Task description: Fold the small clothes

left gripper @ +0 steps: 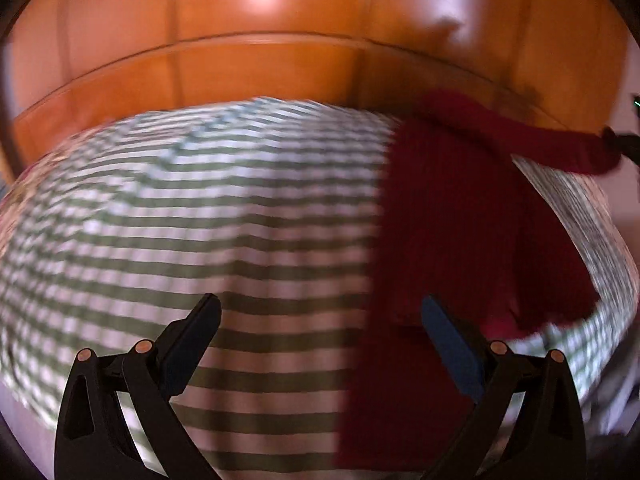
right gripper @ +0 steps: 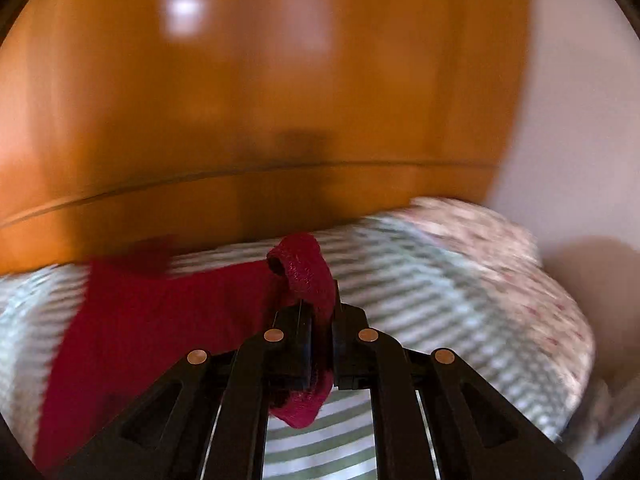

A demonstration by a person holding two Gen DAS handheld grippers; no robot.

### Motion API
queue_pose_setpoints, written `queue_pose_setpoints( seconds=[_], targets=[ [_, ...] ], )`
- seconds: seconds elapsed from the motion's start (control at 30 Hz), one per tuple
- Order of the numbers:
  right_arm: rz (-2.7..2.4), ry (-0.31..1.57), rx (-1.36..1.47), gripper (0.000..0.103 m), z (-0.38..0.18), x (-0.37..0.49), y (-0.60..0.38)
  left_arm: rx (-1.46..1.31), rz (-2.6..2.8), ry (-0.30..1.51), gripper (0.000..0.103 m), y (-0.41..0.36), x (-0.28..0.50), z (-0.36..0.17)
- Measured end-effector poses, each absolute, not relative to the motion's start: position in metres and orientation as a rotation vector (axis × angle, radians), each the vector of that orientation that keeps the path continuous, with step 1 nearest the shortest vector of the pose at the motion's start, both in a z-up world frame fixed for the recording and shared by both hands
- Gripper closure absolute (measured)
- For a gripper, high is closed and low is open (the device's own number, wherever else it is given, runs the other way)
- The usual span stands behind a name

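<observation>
Over on the left, the left claw (left gripper: 320, 316) hangs wide open above the bed (left gripper: 200, 220), nothing between its fingers, only the green-and-white striped cover below. Just right of that, the red garment (left gripper: 452, 216) lies spread on the stripes, its near edge running under the right-hand finger (left gripper: 448, 344) of that open claw; whether the finger touches the cloth, I cannot tell. One long red sleeve (left gripper: 560, 142) stretches off toward the far right edge, lifted clear of the cover. In the right wrist view, the right claw (right gripper: 320, 320) is clamped tight on that sleeve (right gripper: 308, 276), the cuff bunched above the pads and a red tail poking out beneath them. The body of the garment (right gripper: 140, 320) trails away to the left across the bed (right gripper: 460, 300). A wooden headboard (right gripper: 280, 120) rises behind, everything blurred.
</observation>
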State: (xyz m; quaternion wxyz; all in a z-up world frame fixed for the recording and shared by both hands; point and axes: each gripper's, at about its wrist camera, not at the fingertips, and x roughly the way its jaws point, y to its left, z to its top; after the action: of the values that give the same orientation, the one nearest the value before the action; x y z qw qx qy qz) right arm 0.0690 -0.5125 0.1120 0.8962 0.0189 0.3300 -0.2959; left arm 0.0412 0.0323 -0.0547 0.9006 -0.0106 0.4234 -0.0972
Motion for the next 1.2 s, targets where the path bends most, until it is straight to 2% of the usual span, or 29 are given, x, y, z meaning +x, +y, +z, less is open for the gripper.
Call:
queue_pose_setpoints(
  seconds=[0.27, 0.3, 0.33, 0.37, 0.4, 0.47, 0.5, 0.53, 0.57, 0.63, 0.67, 0.83, 0.93, 1.1, 1.13, 1.17, 1.2],
  targets=[
    [-1.009, 0.806, -0.103, 0.097, 0.062, 0.094, -0.591, 0.116, -0.348, 0.980, 0.004, 0.003, 0.024, -0.072],
    [-1.027, 0.812, -0.083, 0.097, 0.062, 0.092, -0.602, 0.129, -0.354, 1.000, 0.008, 0.001, 0.022, -0.077],
    [-1.040, 0.823, -0.044, 0.097, 0.060, 0.088, -0.608, 0.132, -0.366, 1.016, 0.019, 0.001, 0.020, -0.080],
    [-1.013, 0.838, -0.011, 0.096, 0.057, 0.085, -0.610, 0.130, -0.384, 1.042, 0.024, -0.002, 0.020, -0.085],
    [-0.974, 0.848, 0.014, 0.090, 0.055, 0.081, -0.610, 0.128, -0.392, 1.052, 0.028, -0.003, 0.020, -0.088],
    [-0.881, 0.838, 0.049, 0.063, 0.055, 0.071, -0.594, 0.125, -0.401, 1.038, 0.035, -0.005, 0.018, -0.090],
    [-0.839, 0.823, 0.070, 0.039, 0.059, 0.067, -0.585, 0.116, -0.415, 1.035, 0.045, -0.005, 0.017, -0.089],
    [-0.784, 0.809, 0.101, 0.033, 0.059, 0.066, -0.580, 0.110, -0.427, 1.030, 0.057, -0.004, 0.016, -0.088],
    [-0.672, 0.805, 0.151, 0.033, 0.061, 0.059, -0.562, 0.107, -0.439, 1.024, 0.063, -0.004, 0.014, -0.086],
    [-0.436, 0.823, 0.256, 0.033, 0.060, 0.053, -0.523, 0.099, -0.459, 1.018, 0.089, -0.004, 0.013, -0.084],
    [-0.318, 0.831, 0.315, 0.034, 0.059, 0.048, -0.500, 0.090, -0.472, 1.015, 0.092, -0.002, 0.010, -0.082],
    [0.188, 0.932, 0.492, 0.045, 0.040, 0.043, -0.376, 0.060, -0.483, 0.970, 0.095, 0.003, 0.009, -0.075],
    [0.352, 1.082, 0.531, 0.045, 0.007, 0.044, -0.292, 0.025, -0.489, 0.931, 0.096, 0.014, 0.003, -0.064],
    [0.334, 1.205, 0.597, 0.045, -0.037, 0.060, -0.229, -0.050, -0.498, 0.874, 0.096, 0.035, 0.000, -0.047],
    [0.317, 1.195, 0.605, 0.050, -0.039, 0.064, -0.219, -0.069, -0.497, 0.864, 0.096, 0.040, 0.000, -0.043],
    [0.302, 1.181, 0.599, 0.061, -0.036, 0.067, -0.215, -0.093, -0.492, 0.849, 0.096, 0.047, 0.002, -0.037],
    [0.297, 1.167, 0.595, 0.082, -0.032, 0.066, -0.213, -0.118, -0.482, 0.829, 0.096, 0.056, 0.004, -0.030]
  ],
)
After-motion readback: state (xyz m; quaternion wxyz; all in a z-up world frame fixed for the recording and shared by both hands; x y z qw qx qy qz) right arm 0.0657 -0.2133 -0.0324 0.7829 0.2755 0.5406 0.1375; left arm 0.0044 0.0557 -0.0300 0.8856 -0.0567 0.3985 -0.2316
